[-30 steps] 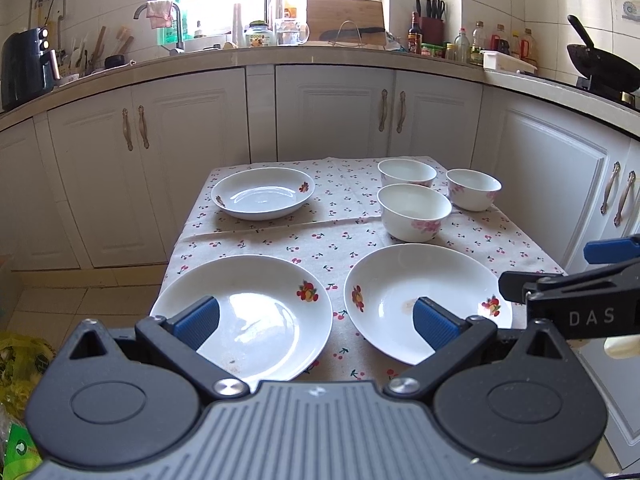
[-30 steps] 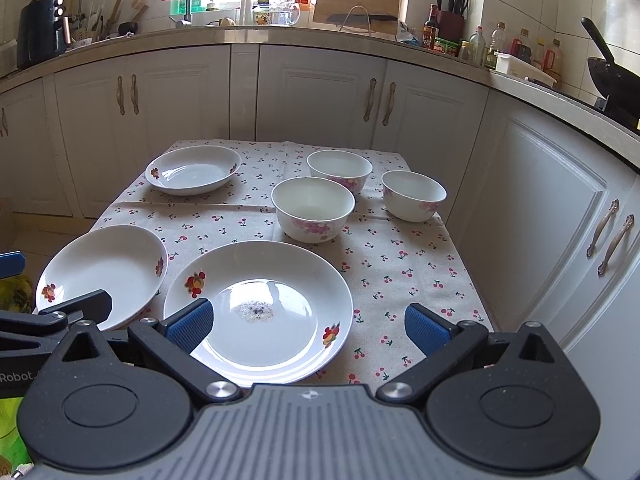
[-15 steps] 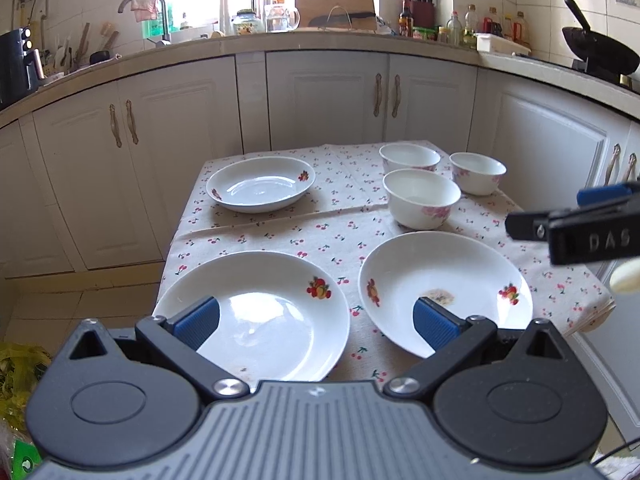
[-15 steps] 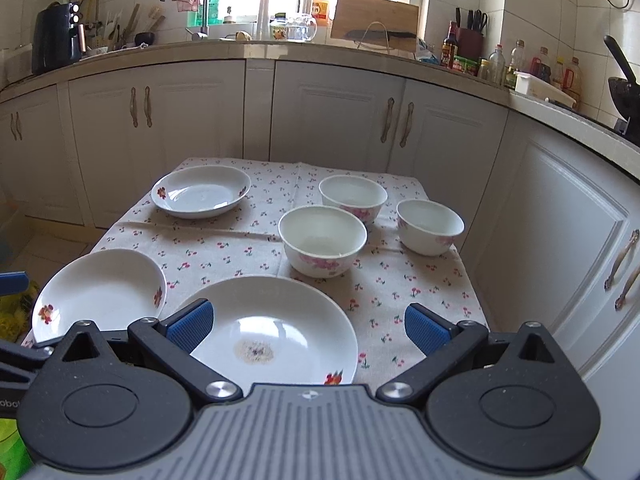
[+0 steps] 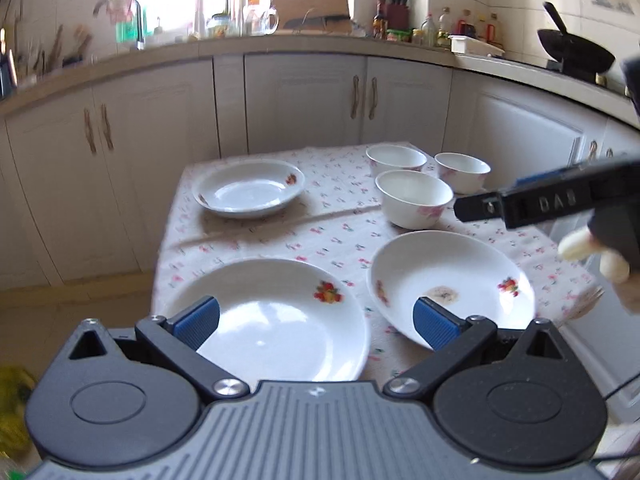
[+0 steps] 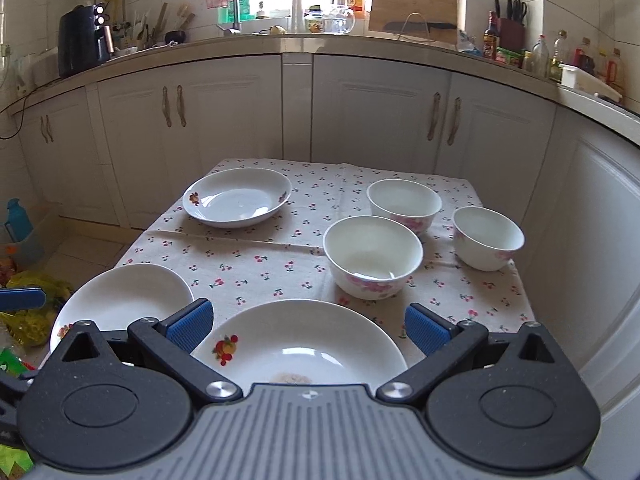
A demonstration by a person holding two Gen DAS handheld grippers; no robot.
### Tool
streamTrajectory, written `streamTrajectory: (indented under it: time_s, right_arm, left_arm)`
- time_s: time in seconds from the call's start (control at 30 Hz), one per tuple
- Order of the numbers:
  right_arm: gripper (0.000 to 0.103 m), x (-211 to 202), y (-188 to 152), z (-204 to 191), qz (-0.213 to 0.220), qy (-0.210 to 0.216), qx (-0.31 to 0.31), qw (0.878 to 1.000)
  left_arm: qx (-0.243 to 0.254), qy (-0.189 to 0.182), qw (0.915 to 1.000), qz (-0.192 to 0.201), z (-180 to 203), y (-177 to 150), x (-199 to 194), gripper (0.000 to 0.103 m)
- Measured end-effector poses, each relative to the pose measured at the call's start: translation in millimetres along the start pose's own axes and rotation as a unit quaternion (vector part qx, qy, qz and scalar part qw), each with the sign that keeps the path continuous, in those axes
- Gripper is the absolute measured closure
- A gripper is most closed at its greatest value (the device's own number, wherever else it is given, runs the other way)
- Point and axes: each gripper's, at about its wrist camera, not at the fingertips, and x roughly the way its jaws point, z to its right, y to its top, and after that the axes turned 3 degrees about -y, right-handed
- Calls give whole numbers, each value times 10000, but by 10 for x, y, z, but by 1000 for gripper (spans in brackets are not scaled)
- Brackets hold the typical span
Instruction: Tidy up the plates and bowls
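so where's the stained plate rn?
Right wrist view: stained plate sits at the table's near edge, just under the open right gripper, nearest bowl behind it, another plate to its left.

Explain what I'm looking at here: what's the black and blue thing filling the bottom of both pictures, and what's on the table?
Each picture comes from a camera mounted on a hand-held gripper, looking forward along its two blue-padded fingers. One is the left gripper, the other the right gripper. Both are open and hold nothing. On the cloth-covered table lie three plates and three bowls. The nearest plate has a brownish stain. In the left view, the right gripper shows from the side, held in a hand.
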Motion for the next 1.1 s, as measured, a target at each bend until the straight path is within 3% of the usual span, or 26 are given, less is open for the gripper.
streamTrajectory:
  time_s: [0.07, 0.17, 0.27, 0.43, 0.67, 0.87, 1.1]
  right_arm:
    - [0, 34, 28, -33, 2, 77, -32, 10000]
    - [0, 67, 53, -86, 57, 323, -47, 9995]
    - [0, 103, 68, -158, 86, 712, -148, 9973]
    - [0, 205, 111, -288, -105, 1077, -182, 9940]
    - [0, 484, 132, -532, -432, 1249, -426, 9903]
    - [0, 694, 133, -784, -619, 1374, -947, 9840]
    - [0, 969, 142, -900, -996, 1627, -1018, 9763]
  left_arm:
    - [45, 170, 9998, -5, -44, -27, -20, 1]
    - [-272, -61, 9995, -179, -184, -78, -42, 1]
    - [-559, -126, 9984, -31, -326, -188, -90, 1]
    - [-358, 57, 9993, -13, -466, -367, -90, 1]
    - [-403, -218, 9986, -282, -662, -642, 43, 1]
    - [-93, -480, 9980, -411, -743, -770, 176, 1]
    - [336, -637, 9964, -445, -762, -783, 294, 1]
